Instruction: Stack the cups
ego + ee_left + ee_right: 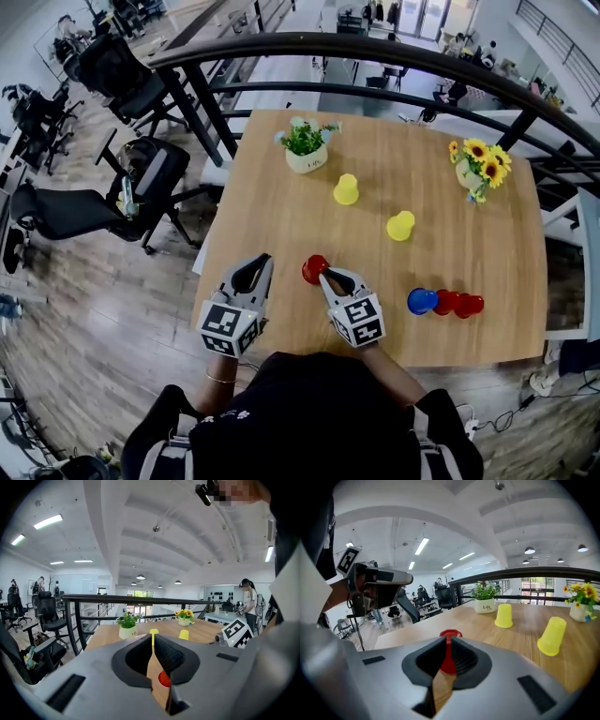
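Note:
A red cup (312,268) rests on the wooden table (272,211) near its front edge. My right gripper (325,274) is shut, its tips right against the cup's near side with nothing between them. The right gripper view shows the cup (450,633) just beyond the closed tips (446,639). My left gripper (264,260) is shut and empty, left of the red cup. Two yellow cups (346,189) (400,226) stand upside down farther back. A blue cup (421,301) lies nested with two red cups (457,304) at the front right.
A potted plant (307,145) stands at the table's back left and a sunflower vase (476,169) at the back right. A black railing (375,52) runs behind the table. Office chairs (141,178) stand on the floor to the left.

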A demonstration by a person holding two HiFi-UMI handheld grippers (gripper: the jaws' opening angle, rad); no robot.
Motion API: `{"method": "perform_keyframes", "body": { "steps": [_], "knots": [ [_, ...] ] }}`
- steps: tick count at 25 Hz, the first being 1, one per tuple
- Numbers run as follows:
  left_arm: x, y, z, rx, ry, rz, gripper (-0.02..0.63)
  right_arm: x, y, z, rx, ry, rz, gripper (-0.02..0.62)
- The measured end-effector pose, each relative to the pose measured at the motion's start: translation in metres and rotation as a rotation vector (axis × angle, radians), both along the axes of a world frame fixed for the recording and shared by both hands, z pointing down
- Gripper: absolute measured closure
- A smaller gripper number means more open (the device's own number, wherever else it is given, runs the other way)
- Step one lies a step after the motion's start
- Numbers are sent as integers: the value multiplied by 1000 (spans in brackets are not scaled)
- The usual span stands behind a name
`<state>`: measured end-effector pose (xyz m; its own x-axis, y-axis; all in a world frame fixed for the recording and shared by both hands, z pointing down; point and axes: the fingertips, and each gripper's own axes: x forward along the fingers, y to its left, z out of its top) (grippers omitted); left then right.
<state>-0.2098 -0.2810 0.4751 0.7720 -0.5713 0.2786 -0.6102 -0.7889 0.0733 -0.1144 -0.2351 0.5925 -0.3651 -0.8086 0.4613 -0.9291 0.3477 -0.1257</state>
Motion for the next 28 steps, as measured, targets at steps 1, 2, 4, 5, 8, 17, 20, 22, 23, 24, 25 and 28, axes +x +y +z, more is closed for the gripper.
{"method": "perform_keyframes", "body": {
  "steps": [1, 2, 4, 5, 8, 17, 20, 22, 23, 24, 25, 28],
  "knots": [
    [3, 1, 1, -3, 0, 8, 581, 4, 2, -4, 10, 0, 11, 574],
    [6, 2, 2, -5, 0, 17, 581, 8, 4, -6, 15, 2, 21, 575],
    [16, 4, 2, -7, 5, 38, 581, 18, 8, -6, 12, 6, 42, 575],
    [21, 5, 2, -4, 9, 50, 581, 22, 9, -5, 6, 3, 53, 571],
    [32, 9, 1, 4, 16, 83, 581, 25, 13, -4, -2, -12, 67, 535],
    [6, 12, 0, 5, -11, 47, 581, 4, -7, -11, 34, -24, 50, 418],
    [-10, 10, 0, 1, -15, 14, 581, -5, -18, -4, 32, 0, 40, 385],
    [-19, 9, 1, 2, -16, 0, 581, -9, -23, 1, 21, 11, 36, 380],
    [-23, 8, 1, 1, -16, -6, 581, -10, -25, 3, 15, 15, 35, 380],
    [-25, 7, 1, -1, -17, -11, 581, -11, -26, 6, 9, 18, 33, 380],
    [-27, 7, 2, -4, -18, -15, 581, -11, -27, 7, 4, 20, 31, 381],
    [-28, 7, 7, -18, -17, -16, 581, -9, -26, 7, 3, 24, 34, 387]
  ]
}}
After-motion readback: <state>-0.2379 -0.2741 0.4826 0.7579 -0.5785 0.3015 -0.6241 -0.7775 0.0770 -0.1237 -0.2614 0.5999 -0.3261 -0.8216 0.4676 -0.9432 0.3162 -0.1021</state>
